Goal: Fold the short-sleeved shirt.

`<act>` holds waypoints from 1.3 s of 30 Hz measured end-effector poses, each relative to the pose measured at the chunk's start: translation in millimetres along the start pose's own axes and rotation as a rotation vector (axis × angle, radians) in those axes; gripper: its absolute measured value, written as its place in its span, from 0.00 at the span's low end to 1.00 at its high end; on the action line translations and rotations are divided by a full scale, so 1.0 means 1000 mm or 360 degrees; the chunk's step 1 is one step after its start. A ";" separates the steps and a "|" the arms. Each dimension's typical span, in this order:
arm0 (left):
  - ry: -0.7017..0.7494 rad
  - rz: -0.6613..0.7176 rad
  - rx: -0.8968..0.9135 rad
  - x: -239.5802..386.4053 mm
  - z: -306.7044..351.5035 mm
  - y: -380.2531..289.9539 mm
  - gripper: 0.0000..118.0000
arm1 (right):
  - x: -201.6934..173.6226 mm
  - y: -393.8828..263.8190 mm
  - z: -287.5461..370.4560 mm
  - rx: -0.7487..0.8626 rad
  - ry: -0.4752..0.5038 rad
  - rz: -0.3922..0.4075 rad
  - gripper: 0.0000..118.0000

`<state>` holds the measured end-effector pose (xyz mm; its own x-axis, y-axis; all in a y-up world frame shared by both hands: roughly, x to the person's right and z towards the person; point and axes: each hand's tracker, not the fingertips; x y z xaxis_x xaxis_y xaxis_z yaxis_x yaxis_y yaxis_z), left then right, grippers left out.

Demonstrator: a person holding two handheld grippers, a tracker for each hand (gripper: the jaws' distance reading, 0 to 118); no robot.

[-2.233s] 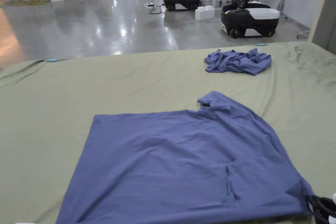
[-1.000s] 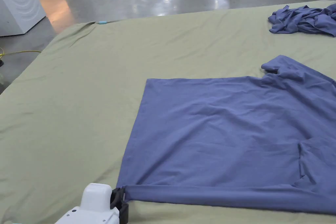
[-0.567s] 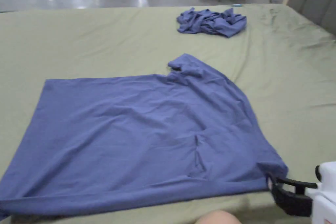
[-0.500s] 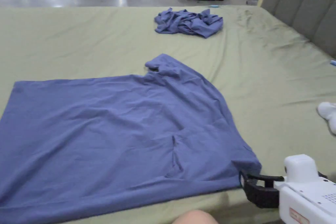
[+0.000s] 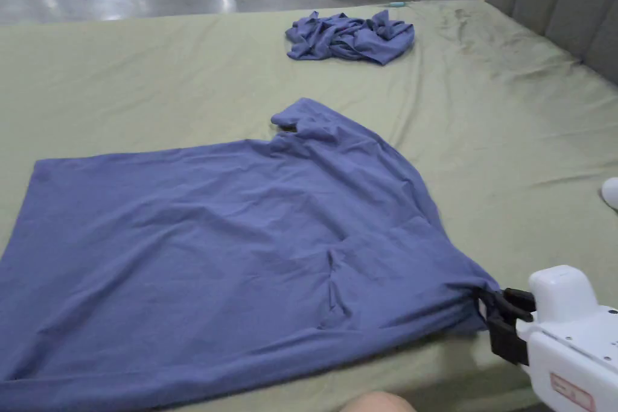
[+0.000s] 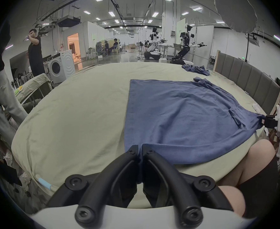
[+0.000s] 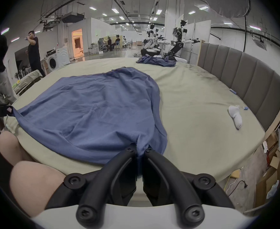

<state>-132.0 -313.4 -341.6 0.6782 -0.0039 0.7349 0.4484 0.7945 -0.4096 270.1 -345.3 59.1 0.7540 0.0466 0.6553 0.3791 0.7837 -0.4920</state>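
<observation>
Left gripper (image 6: pixel 140 151): black jaws drawn together with blue cloth pinched between them, at the near corner on the hem side of the blue, soft-knit short-sleeved shirt (image 5: pixel 241 250). Right gripper (image 7: pixel 140 148): jaws likewise closed, a gathered bunch of the same cloth clamped between the tips at the near corner on the sleeve side. In the head view the right gripper's black tips meet the bunched cloth at the shirt's near right corner, with creases fanning out from the pinch.

Judgement: the two grips are set at opposite ends of the near edge so that edge can be lifted as one line and carried over the body for a lengthwise fold. The edge between them sags slightly, so some outward tension looks needed first.

The shirt lies spread on the pale green bed sheet (image 5: pixel 151 81), hem to the person's left, the far sleeve (image 5: pixel 302 117) rumpled and partly rolled; no fold is made yet. Its near edge lies at the bed's near side, close to the person's bare knee (image 6: pixel 258 160).

A crumpled blue garment (image 5: pixel 350 38) sits well apart near the far edge. A white sock-like item (image 7: pixel 235 116) lies near the grey padded headboard (image 7: pixel 245 74), clear of the work.
</observation>
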 end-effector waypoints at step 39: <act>-0.0004 0.0051 0.0131 -0.026 -0.023 0.060 0.00 | 0.014 0.082 -0.001 0.0121 -0.0140 -0.0058 0.04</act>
<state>-109.4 -279.5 -397.0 0.6901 0.0239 0.7233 0.3768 0.8414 -0.3873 312.3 -281.1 27.9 0.6891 0.0686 0.7214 0.3614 0.8303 -0.4242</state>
